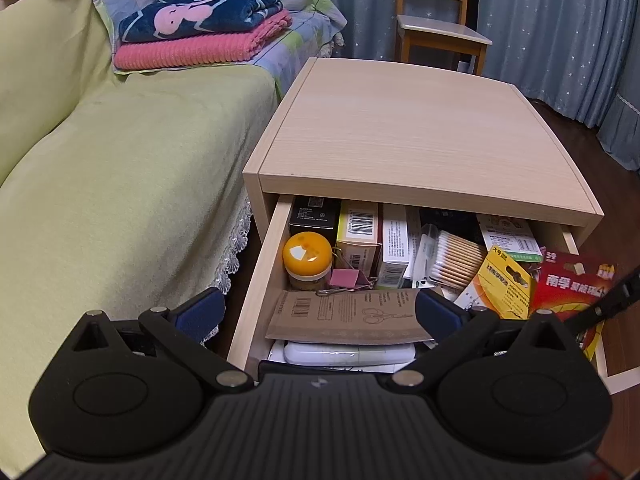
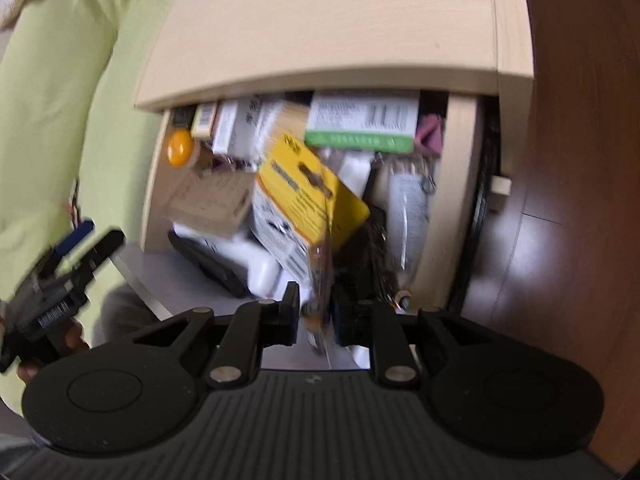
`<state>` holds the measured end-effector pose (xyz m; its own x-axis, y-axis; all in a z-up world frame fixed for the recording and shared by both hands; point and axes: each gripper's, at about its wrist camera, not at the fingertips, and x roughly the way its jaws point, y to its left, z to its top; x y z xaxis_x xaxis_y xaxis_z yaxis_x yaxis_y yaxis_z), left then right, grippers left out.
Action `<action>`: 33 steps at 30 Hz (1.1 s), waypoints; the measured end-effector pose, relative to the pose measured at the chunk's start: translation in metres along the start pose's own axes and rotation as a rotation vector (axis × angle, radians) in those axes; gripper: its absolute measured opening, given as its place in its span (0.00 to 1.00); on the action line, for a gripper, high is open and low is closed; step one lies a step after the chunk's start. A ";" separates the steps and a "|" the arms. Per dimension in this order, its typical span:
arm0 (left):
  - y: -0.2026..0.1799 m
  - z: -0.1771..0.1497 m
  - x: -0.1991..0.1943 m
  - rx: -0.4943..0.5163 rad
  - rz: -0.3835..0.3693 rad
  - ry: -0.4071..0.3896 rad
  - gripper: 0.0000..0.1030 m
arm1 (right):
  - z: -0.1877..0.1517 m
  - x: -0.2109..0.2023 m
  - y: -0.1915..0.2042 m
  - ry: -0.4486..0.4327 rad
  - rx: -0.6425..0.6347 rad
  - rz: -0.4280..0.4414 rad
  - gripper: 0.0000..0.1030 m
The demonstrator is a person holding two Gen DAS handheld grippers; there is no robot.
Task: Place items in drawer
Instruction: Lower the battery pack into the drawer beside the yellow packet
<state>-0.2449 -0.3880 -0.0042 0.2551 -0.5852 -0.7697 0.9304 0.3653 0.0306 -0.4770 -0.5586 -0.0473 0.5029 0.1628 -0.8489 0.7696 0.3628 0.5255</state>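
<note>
The bedside cabinet's drawer (image 1: 256, 288) stands pulled out and crammed with boxes, a yellow-lidded jar (image 1: 307, 254), cotton swabs (image 1: 456, 258) and a brown scissors card (image 1: 348, 314). My left gripper (image 1: 318, 310) hovers open over the drawer's front, with nothing between its blue pads (image 1: 200, 308). My right gripper (image 2: 316, 316) is shut on a red battery pack (image 1: 568, 284), seen edge-on (image 2: 322, 272) in the blurred right wrist view. The pack is held over the drawer's right side, beside a yellow battery card (image 2: 308, 188). The left gripper (image 2: 68, 264) also shows at the left of that view.
A green-covered bed (image 1: 100, 200) lies close on the drawer's left, with folded blankets (image 1: 200, 32) at its far end. The cabinet top (image 1: 408, 128) is bare. A wooden chair (image 1: 436, 20) and blue curtains stand behind. Dark wood floor (image 2: 560, 200) lies to the right.
</note>
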 end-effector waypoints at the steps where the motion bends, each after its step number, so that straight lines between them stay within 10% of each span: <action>1: 0.000 0.000 0.000 0.001 0.000 0.000 0.99 | 0.002 -0.002 0.004 -0.019 -0.033 -0.035 0.22; 3: -0.001 0.000 0.000 0.005 -0.002 0.000 0.99 | 0.001 -0.006 0.014 -0.078 -0.097 -0.122 0.49; 16: -0.006 -0.001 0.004 0.018 -0.013 0.007 0.99 | -0.011 -0.047 0.016 -0.319 -0.211 -0.338 0.50; 22: -0.009 -0.002 0.004 0.023 -0.020 0.009 0.99 | -0.041 -0.055 0.010 -0.339 -0.158 -0.356 0.14; 33: -0.011 -0.003 0.004 0.027 -0.028 0.012 0.99 | -0.061 -0.038 0.001 -0.375 -0.059 -0.310 0.12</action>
<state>-0.2550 -0.3925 -0.0094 0.2261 -0.5859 -0.7782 0.9437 0.3297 0.0260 -0.5187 -0.5082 -0.0181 0.3685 -0.2991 -0.8802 0.8876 0.3946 0.2376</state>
